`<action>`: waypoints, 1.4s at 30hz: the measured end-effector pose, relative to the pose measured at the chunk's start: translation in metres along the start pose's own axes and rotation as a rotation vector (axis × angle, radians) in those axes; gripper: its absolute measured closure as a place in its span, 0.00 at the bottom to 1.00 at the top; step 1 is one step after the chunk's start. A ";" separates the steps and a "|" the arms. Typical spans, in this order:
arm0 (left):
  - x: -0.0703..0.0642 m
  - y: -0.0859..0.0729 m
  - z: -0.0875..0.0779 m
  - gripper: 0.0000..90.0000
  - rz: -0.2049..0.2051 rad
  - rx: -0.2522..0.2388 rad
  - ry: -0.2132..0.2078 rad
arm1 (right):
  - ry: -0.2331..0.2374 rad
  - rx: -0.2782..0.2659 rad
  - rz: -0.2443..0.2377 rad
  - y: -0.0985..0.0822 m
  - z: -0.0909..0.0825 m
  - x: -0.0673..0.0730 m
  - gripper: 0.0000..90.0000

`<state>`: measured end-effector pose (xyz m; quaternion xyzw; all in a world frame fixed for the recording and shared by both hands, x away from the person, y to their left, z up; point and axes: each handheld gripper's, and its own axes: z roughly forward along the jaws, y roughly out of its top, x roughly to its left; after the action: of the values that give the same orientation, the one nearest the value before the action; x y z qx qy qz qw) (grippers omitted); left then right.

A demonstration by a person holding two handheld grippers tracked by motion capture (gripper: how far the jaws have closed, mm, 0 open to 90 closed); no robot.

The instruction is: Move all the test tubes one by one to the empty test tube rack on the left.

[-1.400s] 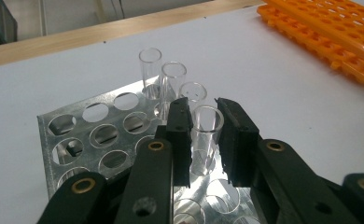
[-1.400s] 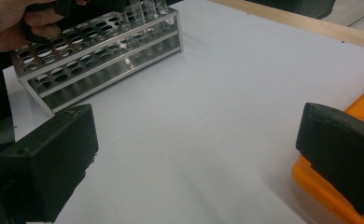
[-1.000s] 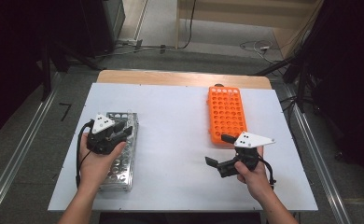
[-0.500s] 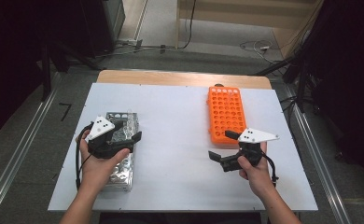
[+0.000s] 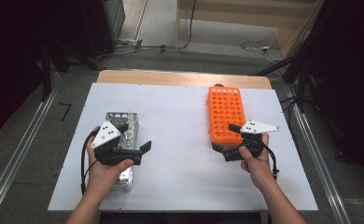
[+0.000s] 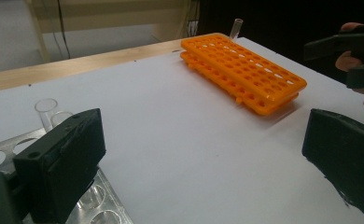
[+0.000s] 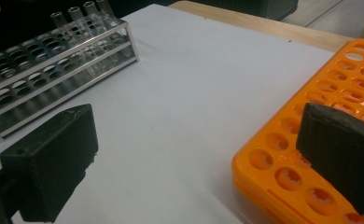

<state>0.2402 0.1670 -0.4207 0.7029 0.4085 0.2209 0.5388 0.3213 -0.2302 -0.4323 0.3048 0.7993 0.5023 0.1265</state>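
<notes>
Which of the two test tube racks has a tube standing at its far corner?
The orange plastic rack: a single clear tube stands at its far corner. The metal rack keeps its tubes at the far end near the left gripper.

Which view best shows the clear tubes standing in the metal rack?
The right gripper view: the clear tubes stand unobstructed along the metal rack. The left gripper view catches one rim behind a jaw; in the high view the left gripper partly covers the rack.

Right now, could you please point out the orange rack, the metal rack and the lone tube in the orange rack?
orange rack (image 5: pixel 225 112): high view, perforated top.
metal rack (image 7: pixel 54 60): right gripper view, side rails.
lone tube (image 6: pixel 236 27): left gripper view, glass wall.
</notes>
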 end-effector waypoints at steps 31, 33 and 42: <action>-0.008 -0.005 -0.001 0.00 -0.010 -0.001 -0.049 | -0.124 0.037 0.095 0.034 0.034 -0.070 0.00; -0.009 -0.005 0.000 0.00 -0.008 0.001 -0.053 | -0.126 0.041 0.107 0.035 0.036 -0.077 0.00; -0.010 -0.006 0.001 0.00 -0.005 0.008 -0.059 | -0.169 0.081 0.132 0.043 0.050 -0.101 0.02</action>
<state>0.2334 0.1586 -0.4257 0.7103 0.3949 0.1973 0.5482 0.4413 -0.2426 -0.4285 0.4030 0.7837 0.4492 0.1474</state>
